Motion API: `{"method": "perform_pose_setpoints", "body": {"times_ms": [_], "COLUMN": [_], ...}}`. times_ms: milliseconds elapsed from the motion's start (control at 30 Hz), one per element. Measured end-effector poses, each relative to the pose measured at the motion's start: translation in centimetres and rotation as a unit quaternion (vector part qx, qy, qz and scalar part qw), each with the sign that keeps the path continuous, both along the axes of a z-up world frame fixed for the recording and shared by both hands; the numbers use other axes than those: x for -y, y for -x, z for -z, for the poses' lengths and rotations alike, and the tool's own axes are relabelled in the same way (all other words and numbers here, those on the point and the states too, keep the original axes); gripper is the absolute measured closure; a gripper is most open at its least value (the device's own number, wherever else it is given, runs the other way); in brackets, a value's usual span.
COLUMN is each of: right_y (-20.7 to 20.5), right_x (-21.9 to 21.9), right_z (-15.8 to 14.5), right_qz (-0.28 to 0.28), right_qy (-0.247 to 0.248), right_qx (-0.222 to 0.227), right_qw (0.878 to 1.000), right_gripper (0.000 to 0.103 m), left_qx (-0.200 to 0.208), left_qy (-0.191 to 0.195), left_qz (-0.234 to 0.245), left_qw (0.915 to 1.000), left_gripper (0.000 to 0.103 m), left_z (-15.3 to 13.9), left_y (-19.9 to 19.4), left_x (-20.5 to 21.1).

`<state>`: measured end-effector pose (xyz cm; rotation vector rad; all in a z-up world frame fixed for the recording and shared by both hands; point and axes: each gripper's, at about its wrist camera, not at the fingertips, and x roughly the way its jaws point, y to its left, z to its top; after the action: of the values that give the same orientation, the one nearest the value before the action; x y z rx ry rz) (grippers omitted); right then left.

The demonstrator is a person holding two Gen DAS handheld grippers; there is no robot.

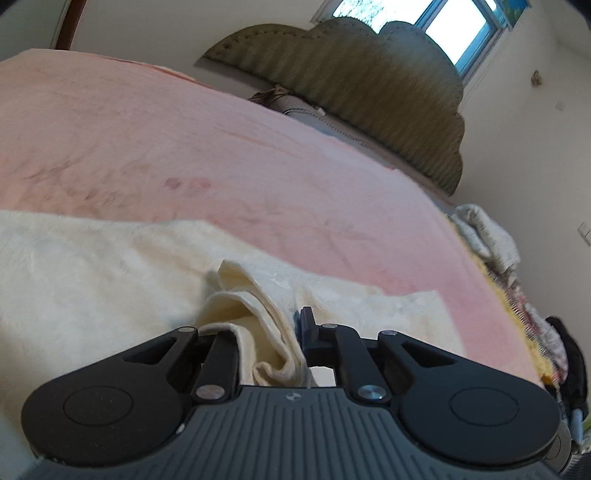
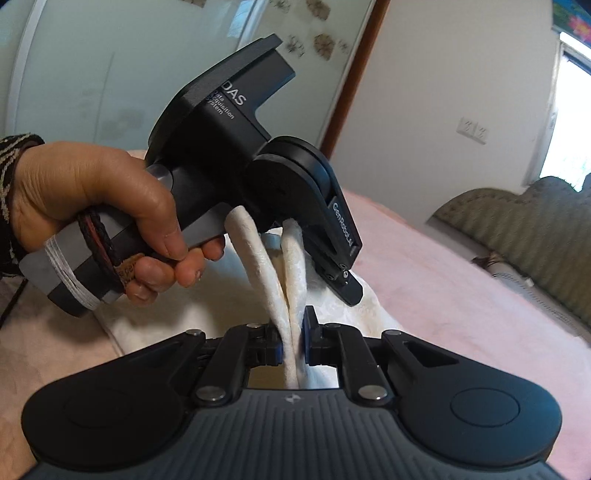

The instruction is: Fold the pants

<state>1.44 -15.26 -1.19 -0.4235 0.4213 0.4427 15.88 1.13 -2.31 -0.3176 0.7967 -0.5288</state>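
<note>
The cream-white pants (image 1: 92, 266) lie on a pink bedspread (image 1: 184, 147). My left gripper (image 1: 273, 343) is shut on a bunched fold of the pants' edge; its left finger is hidden by the cloth. In the right wrist view my right gripper (image 2: 291, 343) is shut on a thick band of the pants (image 2: 291, 280), which rises up between its blue pads (image 2: 306, 339). The left gripper (image 2: 343, 284), held in a hand (image 2: 96, 203), sits just ahead and above, holding the same band. The rest of the pants spreads below on the bed.
A green padded headboard (image 1: 351, 85) stands at the far end of the bed, with a window (image 1: 443, 22) above it. Piled cloths (image 1: 491, 240) lie at the bed's right edge. A glass wardrobe door (image 2: 110, 74) and wall (image 2: 461, 92) stand behind the bed.
</note>
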Motion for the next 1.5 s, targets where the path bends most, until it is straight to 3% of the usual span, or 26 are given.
{"method": "perform_pose_setpoints", "body": {"times_ms": [100, 200, 267, 333, 367, 433, 500, 633, 667, 733, 833, 900, 1000, 1067, 1167, 1233, 1367, 1500], "right_y": [-1.5, -1.0, -0.2, 0.8, 0.5, -1.0, -3.7, -8.8, -8.7, -7.5, -5.9, -5.9, -6.9, -6.2, -4.7, -3.9, -3.1, -2.9], "right_x": [-0.6, -0.5, 1.1, 4.0, 5.7, 9.4, 12.4, 15.6, 15.5, 14.4, 12.5, 11.2, 8.7, 8.1, 6.6, 5.4, 3.0, 1.5], "right_z": [1.5, 1.1, -0.6, -2.8, -3.7, -4.8, -4.2, -0.2, 0.6, 0.9, -0.2, -0.3, 1.9, 1.5, 0.2, -0.5, -1.3, -1.6], "right_qz": [-0.011, -0.025, -0.053, -0.059, -0.041, 0.029, 0.112, 0.206, 0.208, 0.216, 0.193, 0.157, 0.134, 0.148, 0.127, 0.106, 0.066, 0.026], "right_qy": [0.02, 0.042, 0.003, -0.073, -0.104, -0.151, -0.164, -0.16, -0.146, -0.119, -0.137, -0.15, -0.077, -0.072, -0.092, -0.095, -0.1, -0.121], "right_qx": [-0.053, -0.066, -0.089, -0.097, -0.092, -0.074, -0.069, -0.162, -0.174, -0.151, -0.109, -0.124, -0.16, -0.145, -0.127, -0.112, -0.109, -0.114], "right_qw": [0.998, 0.997, 0.995, 0.991, 0.989, 0.985, 0.978, 0.952, 0.951, 0.957, 0.965, 0.968, 0.975, 0.976, 0.979, 0.983, 0.987, 0.986], "right_gripper": [0.088, 0.085, 0.084, 0.084, 0.082, 0.061, 0.046, 0.048, 0.048, 0.047, 0.047, 0.043, 0.042, 0.042, 0.042, 0.041, 0.042, 0.042], "left_qx": [0.021, 0.054, 0.073, 0.084, 0.082, 0.063, 0.049, 0.049, 0.052, 0.053, 0.058, 0.091, 0.119, 0.105, 0.101, 0.1, 0.096, 0.098], "left_qy": [-0.028, -0.045, -0.054, -0.069, -0.08, -0.092, -0.088, -0.094, -0.099, -0.091, -0.069, -0.067, -0.095, -0.098, -0.133, -0.125, -0.13, -0.184], "left_qz": [0.002, 0.006, 0.012, 0.017, 0.016, 0.012, 0.007, 0.004, 0.002, -0.009, -0.026, -0.021, -0.013, -0.031, -0.097, -0.125, -0.132, -0.104], "left_qw": [0.9994, 0.9975, 0.9958, 0.9939, 0.9933, 0.9936, 0.9949, 0.9944, 0.9937, 0.9944, 0.9955, 0.9934, 0.9883, 0.9891, 0.9811, 0.9791, 0.978, 0.9724], "left_gripper": [0.09, 0.089, 0.089, 0.088, 0.087, 0.085, 0.082, 0.07, 0.068, 0.057, 0.059, 0.058, 0.056, 0.048, 0.05, 0.05, 0.048, 0.036], "left_z": [0.7, -0.1, -0.8, -1.2, -1.0, -0.3, 0.1, -0.6, -0.8, -0.9, -1.0, -1.6, -2.1, -1.8, -1.6, -2.1, -2.9, -2.7], "left_y": [0.6, 1.3, 1.8, 2.3, 2.4, 2.3, 2.2, 2.2, 2.3, 2.3, 2.2, 2.6, 2.4, 1.6, 0.9, 0.8, 1.1, 1.6], "left_x": [0.8, 1.0, 1.3, 1.7, 1.8, 1.8, 1.6, 1.0, 0.9, 0.2, -0.7, -0.6, -0.1, -0.5, -1.4, -2.6, -3.8, -3.1]}}
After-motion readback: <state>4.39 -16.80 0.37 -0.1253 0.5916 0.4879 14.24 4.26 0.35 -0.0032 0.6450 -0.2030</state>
